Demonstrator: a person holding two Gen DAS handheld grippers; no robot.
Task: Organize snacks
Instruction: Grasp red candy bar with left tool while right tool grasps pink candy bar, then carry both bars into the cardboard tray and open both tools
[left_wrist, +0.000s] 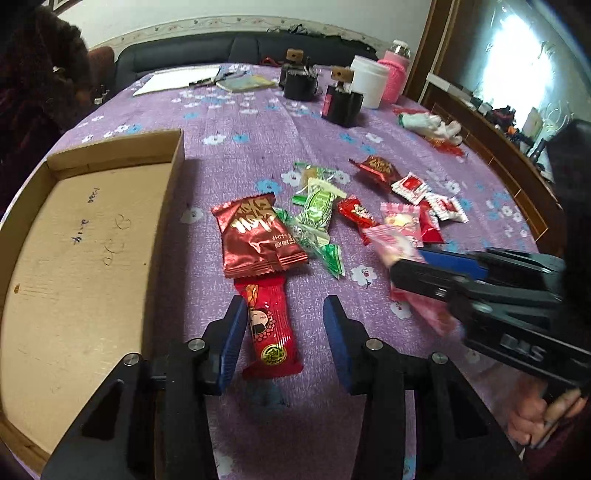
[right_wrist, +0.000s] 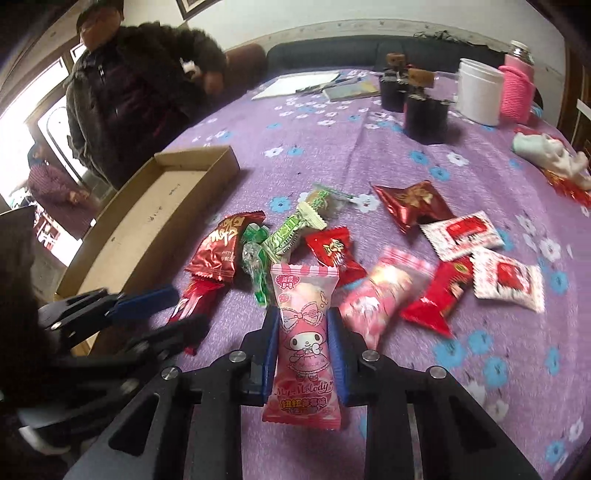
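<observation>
The right gripper (right_wrist: 303, 332) is clamped on a pink My Melody snack packet (right_wrist: 303, 345), its blue fingers (right_wrist: 271, 354) pressed against both sides of the wrapper and holding it above the purple flowered tablecloth (right_wrist: 461, 369). The left gripper (left_wrist: 284, 317) hangs with its jaws spread wide, gripping nothing, over a long red packet (left_wrist: 271, 325) lying flat on the cloth. The remaining snacks lie scattered just beyond, and the shallow cardboard box (left_wrist: 74, 258) sits beside them to the left.

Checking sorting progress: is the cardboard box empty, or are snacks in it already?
Empty as far as visible. The cardboard box shows only its bare floor with pen marks; its near end is hidden behind the left claw.
</observation>
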